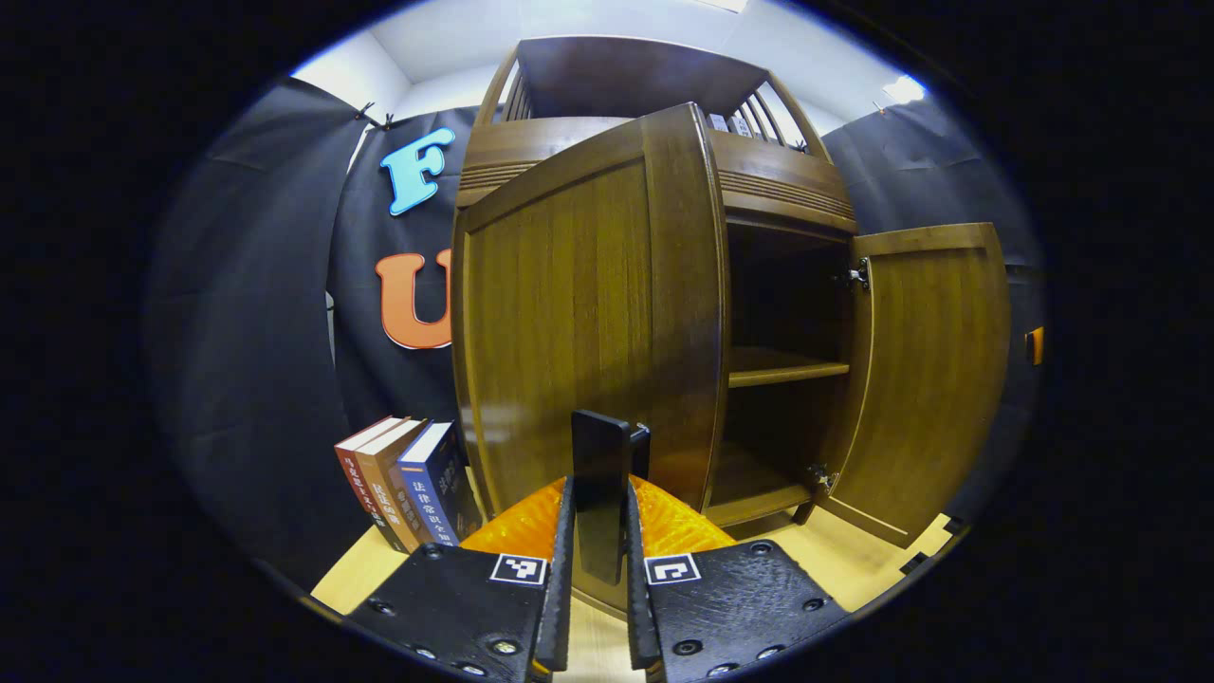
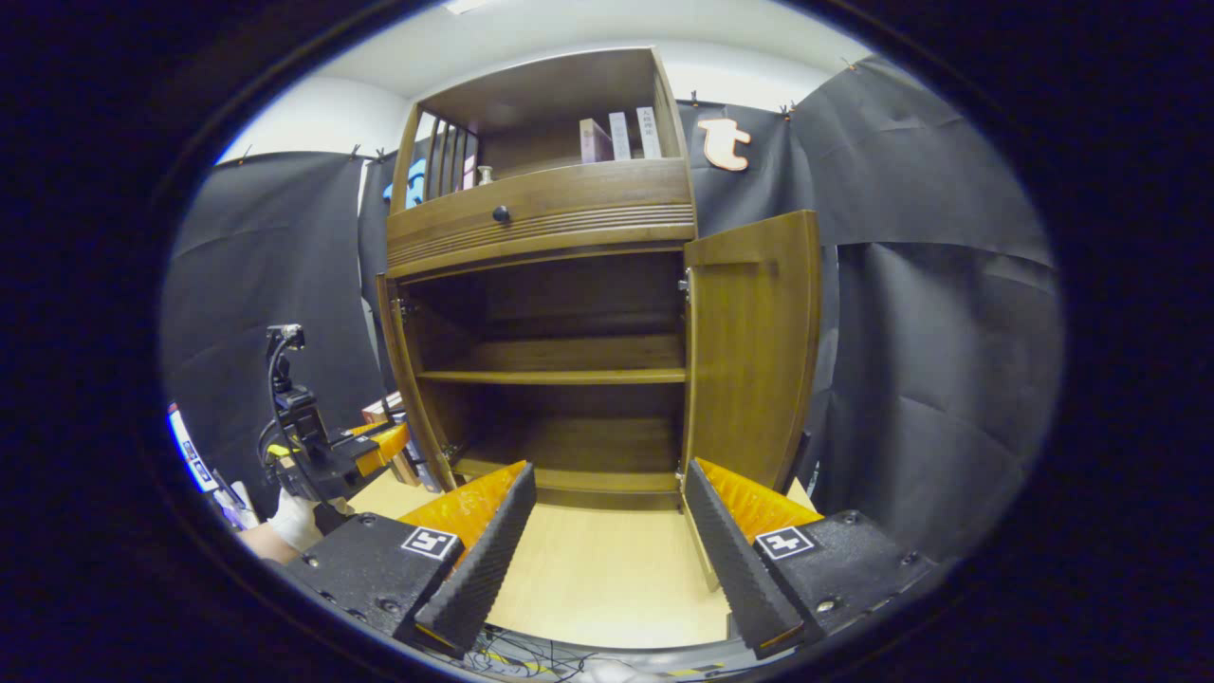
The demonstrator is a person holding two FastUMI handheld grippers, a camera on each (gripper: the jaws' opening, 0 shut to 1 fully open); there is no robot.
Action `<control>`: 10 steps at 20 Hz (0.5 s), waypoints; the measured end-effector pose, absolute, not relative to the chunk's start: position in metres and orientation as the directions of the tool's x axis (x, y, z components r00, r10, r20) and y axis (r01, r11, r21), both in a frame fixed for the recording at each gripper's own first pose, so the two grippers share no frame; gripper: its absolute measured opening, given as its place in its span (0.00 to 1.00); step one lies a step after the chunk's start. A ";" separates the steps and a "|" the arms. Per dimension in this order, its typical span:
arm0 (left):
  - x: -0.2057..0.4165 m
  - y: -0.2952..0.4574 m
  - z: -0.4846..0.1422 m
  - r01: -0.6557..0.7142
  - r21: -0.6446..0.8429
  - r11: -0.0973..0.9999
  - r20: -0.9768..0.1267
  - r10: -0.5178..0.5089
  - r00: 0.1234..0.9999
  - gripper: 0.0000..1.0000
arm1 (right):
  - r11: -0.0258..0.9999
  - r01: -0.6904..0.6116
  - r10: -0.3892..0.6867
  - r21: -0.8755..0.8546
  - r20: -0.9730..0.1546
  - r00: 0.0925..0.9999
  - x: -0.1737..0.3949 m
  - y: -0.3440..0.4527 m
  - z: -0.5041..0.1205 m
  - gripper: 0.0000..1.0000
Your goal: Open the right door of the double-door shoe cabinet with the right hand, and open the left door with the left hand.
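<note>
The brown wooden shoe cabinet (image 2: 541, 204) stands against the wall. In the left gripper view its left door (image 1: 569, 323) is swung partly out toward me, and my left gripper (image 1: 600, 507) is shut on that door's dark upright handle (image 1: 599, 455). The right door (image 1: 934, 370) stands wide open, baring the inner shelf (image 1: 787, 365). In the right gripper view my right gripper (image 2: 607, 526) is open with nothing between its fingers, a little in front of the cabinet's floor. The right door (image 2: 754, 351) is just to its right. The left door (image 2: 403, 370) shows edge-on, with the left gripper (image 2: 398, 438) at it.
Three books (image 1: 408, 479) lean against the cabinet's left side on the pale wooden floor (image 2: 597, 569). A gloved hand (image 2: 294, 520) holds the left gripper. More books (image 2: 621, 136) stand on the cabinet's open top shelf, above a drawer knob (image 2: 501, 214). Black cloth hangs all around.
</note>
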State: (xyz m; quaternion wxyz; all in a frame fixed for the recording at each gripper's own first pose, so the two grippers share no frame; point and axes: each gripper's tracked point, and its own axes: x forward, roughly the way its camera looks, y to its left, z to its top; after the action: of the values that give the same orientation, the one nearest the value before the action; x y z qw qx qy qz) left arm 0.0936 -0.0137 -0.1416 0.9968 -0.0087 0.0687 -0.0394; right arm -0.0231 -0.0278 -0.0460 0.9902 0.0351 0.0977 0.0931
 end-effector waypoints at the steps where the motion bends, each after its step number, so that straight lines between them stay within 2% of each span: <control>1: 0.091 -0.009 -0.141 0.070 -0.017 0.997 -0.136 -0.072 0.988 0.32 | 0.979 -0.187 0.199 0.082 -0.186 0.962 -0.023 -0.024 -0.045 1.00; 2: 0.089 -0.006 -0.142 0.065 -0.014 0.998 -0.135 -0.067 0.989 0.23 | 0.977 -0.198 0.209 0.078 -0.186 0.960 -0.022 -0.019 -0.045 1.00; 9: 0.077 0.011 -0.143 0.070 -0.023 0.997 -0.131 -0.073 0.989 0.23 | 0.968 -0.247 0.252 0.052 -0.193 0.948 -0.019 0.010 -0.049 0.99; 10: 0.078 0.012 -0.143 0.073 -0.025 0.997 -0.121 -0.076 0.990 0.16 | 0.967 -0.251 0.256 0.053 -0.195 0.947 -0.018 0.012 -0.050 0.99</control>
State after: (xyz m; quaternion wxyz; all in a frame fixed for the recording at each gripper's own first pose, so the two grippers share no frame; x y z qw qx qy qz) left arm 0.0783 0.0123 -0.1428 0.9974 -0.0104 0.0613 -0.0373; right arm -0.0181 0.0122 -0.0497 0.9865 0.0138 0.1005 0.1285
